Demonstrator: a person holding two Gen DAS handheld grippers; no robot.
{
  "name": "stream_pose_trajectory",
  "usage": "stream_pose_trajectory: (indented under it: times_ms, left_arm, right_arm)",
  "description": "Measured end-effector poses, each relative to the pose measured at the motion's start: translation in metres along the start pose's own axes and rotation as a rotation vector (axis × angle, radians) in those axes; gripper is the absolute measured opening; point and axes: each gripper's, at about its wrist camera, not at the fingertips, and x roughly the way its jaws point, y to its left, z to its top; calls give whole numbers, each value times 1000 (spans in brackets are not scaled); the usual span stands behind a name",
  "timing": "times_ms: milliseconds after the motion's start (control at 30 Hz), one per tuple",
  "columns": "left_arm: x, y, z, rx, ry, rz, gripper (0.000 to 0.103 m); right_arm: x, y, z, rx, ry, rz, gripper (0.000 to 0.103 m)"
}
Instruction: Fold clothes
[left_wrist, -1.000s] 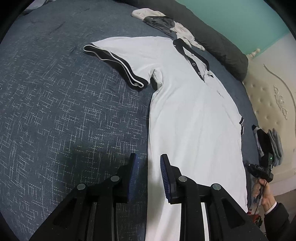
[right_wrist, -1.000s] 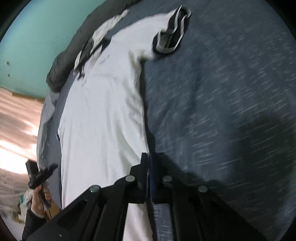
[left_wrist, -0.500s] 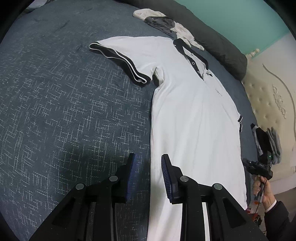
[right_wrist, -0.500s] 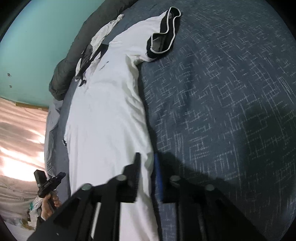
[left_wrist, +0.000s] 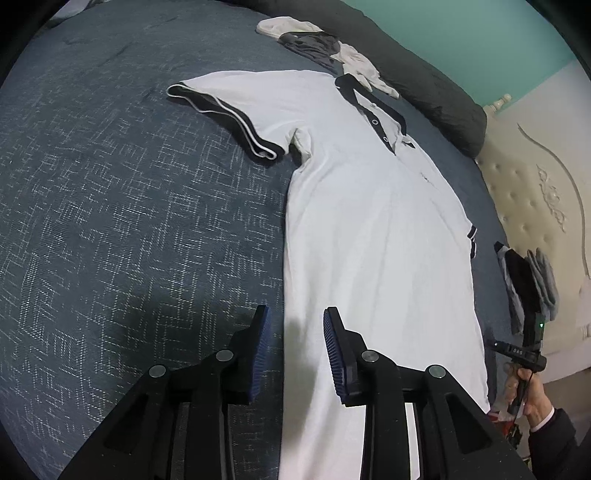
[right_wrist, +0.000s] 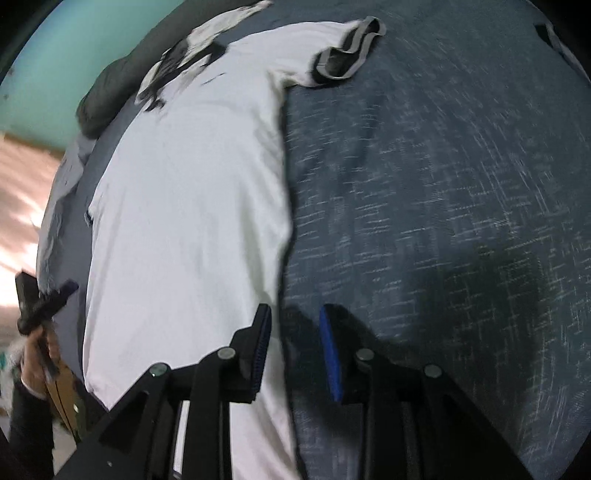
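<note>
**Right gripper lets go of the shirt's side edge**

The right gripper (right_wrist: 293, 328), pinched together a second ago, is now parting, and nothing is pressed between its blue pads; the side edge of the white polo shirt (right_wrist: 192, 206) runs just under the gap, with one finger over cloth and the other over the dark blue bedspread (right_wrist: 443, 184). The view is blurred, so this hand appears to be on the move. The left gripper (left_wrist: 295, 328) stands with its jaws apart as it did before, straddling the shirt's opposite side edge near the hem without clamping it.

Outward from the grippers, the shirt lies flat and face up along the bedspread, collar (left_wrist: 369, 99) toward the grey bolster (left_wrist: 424, 81), the near sleeve (left_wrist: 229, 107) spread to the side. Beyond the collar sits a small heap of other clothes (left_wrist: 314, 40).

The release suggests the smoothing pull is over; the first fold probably comes next, and neither gripper holds cloth yet.
</note>
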Motion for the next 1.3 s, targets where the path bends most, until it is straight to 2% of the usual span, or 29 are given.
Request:
stream_pose_trajectory:
  times_ms: [167,300,467,600,967,1033,1167,1300]
  left_arm:
    - [-1,-1,0,0,-1,-3,33]
    - [-2,1,0,-1,-4,-5,34]
    - [-2,6,0,-8,-3,-2,34]
    - [-2,10,0,-37,-9,-22,35]
    - [-3,9,-1,-35,-10,-21,35]
    - [-4,9,-1,-32,-11,-23,35]
    - [-6,9,-1,-30,-13,-24,36]
    - [-7,11,-1,-33,-16,-22,36]
  right_arm:
    - [3,22,-6,-88,12,-39,27]
    - [7,28,-6,-112,19,-59,27]
    - [-7,28,-9,-117,-10,-30,27]
    - [-4,32,-13,-149,17,-8,27]
    - [17,48,-14,-222,72,32,27]
    - [15,44,-13,-209,68,38,27]
    - [-7,24,-3,-97,-29,88,27]
    - [-7,0,17,38,-88,64,27]
